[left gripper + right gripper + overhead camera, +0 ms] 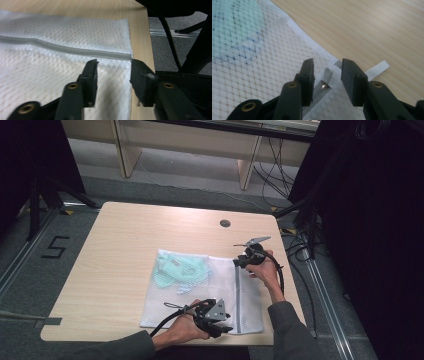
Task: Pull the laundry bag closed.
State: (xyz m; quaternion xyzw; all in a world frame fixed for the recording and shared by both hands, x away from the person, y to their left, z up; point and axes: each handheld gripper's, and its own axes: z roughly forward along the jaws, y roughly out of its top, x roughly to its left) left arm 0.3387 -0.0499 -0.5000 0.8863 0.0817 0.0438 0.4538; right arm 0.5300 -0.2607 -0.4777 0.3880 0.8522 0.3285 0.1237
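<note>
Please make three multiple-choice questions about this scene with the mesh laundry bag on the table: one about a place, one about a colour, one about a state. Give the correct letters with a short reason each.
1. Where does the zipper pull lie?
A. between the jaws of the right gripper
B. under the left gripper
C. on the floor

2. What colour is the garment inside the mesh bag?
A. red
B. light green
C. black

3. How do the jaws of the left gripper stand?
A. shut on the zipper
B. shut on a cable
C. open, apart over the corner of the bag

Answers:
1. A: the right gripper view shows the white pull in the gap between its two jaws, at the end of the zipper.
2. B: the high view shows a pale green shape through the white mesh.
3. C: the left gripper view shows a clear gap between the jaws, with only mesh below them.
</note>
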